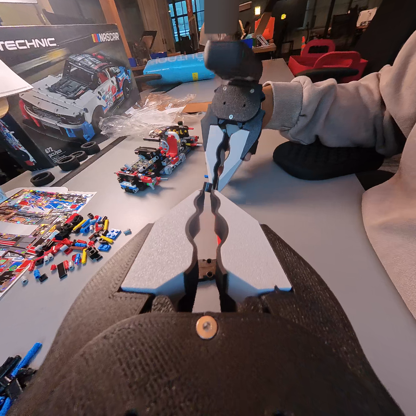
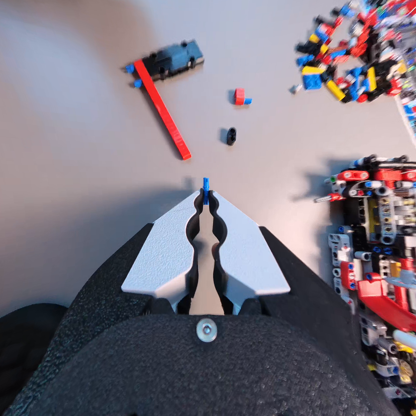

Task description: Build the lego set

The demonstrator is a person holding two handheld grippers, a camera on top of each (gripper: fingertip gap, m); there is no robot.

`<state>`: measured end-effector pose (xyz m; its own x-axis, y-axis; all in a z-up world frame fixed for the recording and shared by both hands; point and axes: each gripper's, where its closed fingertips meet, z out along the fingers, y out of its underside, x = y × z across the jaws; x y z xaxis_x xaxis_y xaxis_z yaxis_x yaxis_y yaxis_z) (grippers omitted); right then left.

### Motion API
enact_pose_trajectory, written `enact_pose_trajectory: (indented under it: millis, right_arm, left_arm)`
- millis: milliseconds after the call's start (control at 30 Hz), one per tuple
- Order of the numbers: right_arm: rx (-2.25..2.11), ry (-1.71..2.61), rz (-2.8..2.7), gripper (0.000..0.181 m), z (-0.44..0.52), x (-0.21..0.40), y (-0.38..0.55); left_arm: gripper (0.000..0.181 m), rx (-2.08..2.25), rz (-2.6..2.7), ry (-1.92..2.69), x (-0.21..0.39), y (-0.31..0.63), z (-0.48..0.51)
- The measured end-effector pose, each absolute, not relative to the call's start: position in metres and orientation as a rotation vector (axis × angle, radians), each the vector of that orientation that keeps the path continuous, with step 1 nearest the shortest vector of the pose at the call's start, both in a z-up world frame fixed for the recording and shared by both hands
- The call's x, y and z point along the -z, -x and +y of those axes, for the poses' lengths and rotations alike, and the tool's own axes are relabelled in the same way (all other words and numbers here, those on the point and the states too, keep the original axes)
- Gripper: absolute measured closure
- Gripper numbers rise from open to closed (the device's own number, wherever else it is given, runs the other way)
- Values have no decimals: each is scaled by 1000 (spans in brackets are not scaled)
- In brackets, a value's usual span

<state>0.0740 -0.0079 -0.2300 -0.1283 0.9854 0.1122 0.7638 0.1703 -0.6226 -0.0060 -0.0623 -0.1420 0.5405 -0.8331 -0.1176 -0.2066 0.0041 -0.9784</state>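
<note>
two textured grey grippers | right gripper [image 2: 206,193] pinches ridged blue pin [image 2: 205,190]

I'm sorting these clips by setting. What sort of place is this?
Probably a shared workshop or office, not a home: a grey worktable with a half-built lego car, more tables, red storage bins and large windows behind.

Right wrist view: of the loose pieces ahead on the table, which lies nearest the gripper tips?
The long red beam: its free end points almost at the right gripper. The small black connector and red block lie farther off.
</note>
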Motion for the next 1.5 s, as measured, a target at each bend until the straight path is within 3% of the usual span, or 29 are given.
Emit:
enact_pose_trajectory:
  millis: [233,1167,1500]
  right_arm:
    - [-834,1487,-1729,180,-13,159,-36]
    - [-768,1444,-2018,180,-65,205,-10]
    - [-850,1763,-2027,181,-75,229,-16]
  left_arm:
    - [178,584,962,1572,157,5,-58]
    - [178,426,1234,1720,210,-6,-66]
    - [178,141,1453,1663,230,-10,-71]
